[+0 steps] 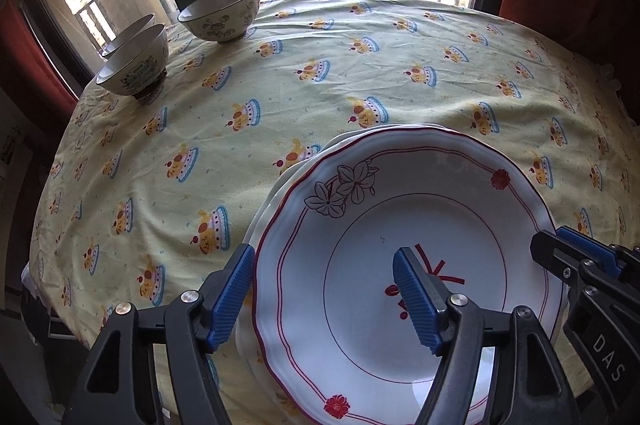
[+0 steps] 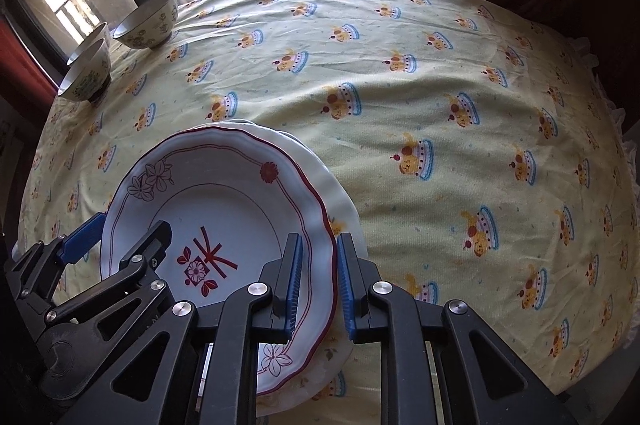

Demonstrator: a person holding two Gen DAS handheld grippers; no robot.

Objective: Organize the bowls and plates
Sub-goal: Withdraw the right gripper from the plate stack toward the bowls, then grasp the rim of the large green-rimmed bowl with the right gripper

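Observation:
A white plate with a red rim line and flower prints [image 1: 420, 225] lies on top of a stack of white plates [image 1: 276, 193] at the near side of the table; it also shows in the right wrist view [image 2: 224, 201]. My left gripper [image 1: 324, 297] is open, with the plate's left rim between its fingers. My right gripper [image 2: 319, 281] is closed onto the plate's right rim. Three patterned bowls stand at the far left: one apart [image 1: 220, 11], two close together [image 1: 134, 61].
The round table has a yellow cloth with cake prints [image 1: 360, 73]. A window with bars is behind it, and red curtains hang at both sides. The bowls also show in the right wrist view [image 2: 148, 21].

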